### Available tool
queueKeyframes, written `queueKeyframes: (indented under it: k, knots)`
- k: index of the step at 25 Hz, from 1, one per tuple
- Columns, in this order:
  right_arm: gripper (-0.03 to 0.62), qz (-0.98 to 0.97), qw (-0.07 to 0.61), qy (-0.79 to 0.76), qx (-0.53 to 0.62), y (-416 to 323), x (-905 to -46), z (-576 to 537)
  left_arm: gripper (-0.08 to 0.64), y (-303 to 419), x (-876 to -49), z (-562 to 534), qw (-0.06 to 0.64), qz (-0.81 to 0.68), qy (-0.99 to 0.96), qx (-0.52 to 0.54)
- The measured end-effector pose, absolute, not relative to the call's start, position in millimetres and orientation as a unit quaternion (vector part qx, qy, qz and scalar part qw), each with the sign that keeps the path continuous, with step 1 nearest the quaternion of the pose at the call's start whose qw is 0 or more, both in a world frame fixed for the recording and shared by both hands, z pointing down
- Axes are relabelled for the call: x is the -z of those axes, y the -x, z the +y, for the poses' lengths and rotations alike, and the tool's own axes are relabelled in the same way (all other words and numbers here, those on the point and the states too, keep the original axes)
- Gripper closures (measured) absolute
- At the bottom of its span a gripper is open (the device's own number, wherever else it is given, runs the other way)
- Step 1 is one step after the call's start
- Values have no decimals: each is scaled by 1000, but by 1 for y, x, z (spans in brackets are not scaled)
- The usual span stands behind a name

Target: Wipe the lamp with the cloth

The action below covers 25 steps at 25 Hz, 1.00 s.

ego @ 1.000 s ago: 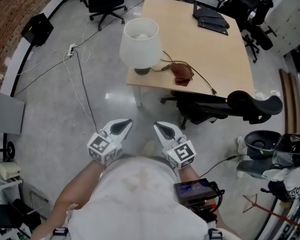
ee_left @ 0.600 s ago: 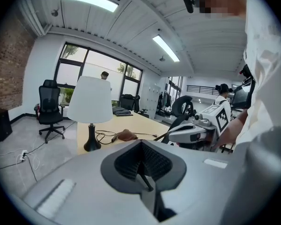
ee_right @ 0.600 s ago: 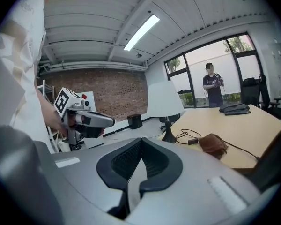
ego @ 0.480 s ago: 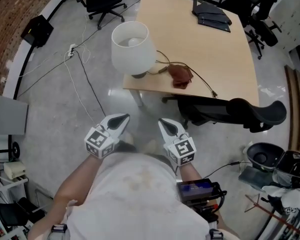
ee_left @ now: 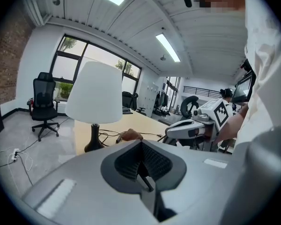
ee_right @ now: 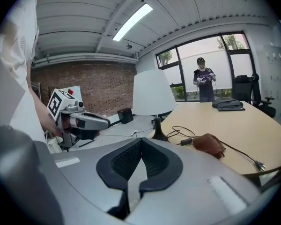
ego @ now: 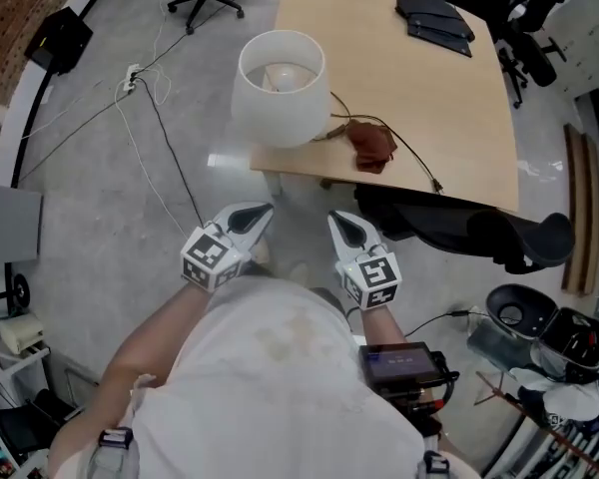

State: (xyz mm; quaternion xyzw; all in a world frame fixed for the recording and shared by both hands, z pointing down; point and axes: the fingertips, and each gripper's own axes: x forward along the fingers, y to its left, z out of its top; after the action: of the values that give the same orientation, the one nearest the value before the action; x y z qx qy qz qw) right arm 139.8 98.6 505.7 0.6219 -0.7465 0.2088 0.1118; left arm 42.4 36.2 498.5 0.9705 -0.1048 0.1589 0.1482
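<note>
Our left gripper [ego: 253, 215] and right gripper [ego: 341, 225] hang short of the desk [ego: 449, 108], both with jaws closed together on nothing. The brown cloth [ego: 372, 145] lies crumpled just right of the white lamp [ego: 280, 88]. It looks soft and light, so we would pinch a raised fold.

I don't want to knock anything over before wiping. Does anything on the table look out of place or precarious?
The lamp stands right at the table's near corner, close to the edge. A cord trails past the crumpled cloth, its plug lying loose on the tabletop. Nothing looks spilled or broken.
</note>
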Motion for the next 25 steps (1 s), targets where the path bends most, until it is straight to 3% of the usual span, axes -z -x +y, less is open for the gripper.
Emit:
queueKeyframes:
  k: [11, 25]
  knots:
    - [578, -702, 172, -641, -259, -144, -531, 39, 558, -53, -517, -7, 136, -40, -978, -150]
    - [578, -639, 224, -663, -321, -242, -588, -3, 558, -86, -544, -20, 162, -35, -973, -160]
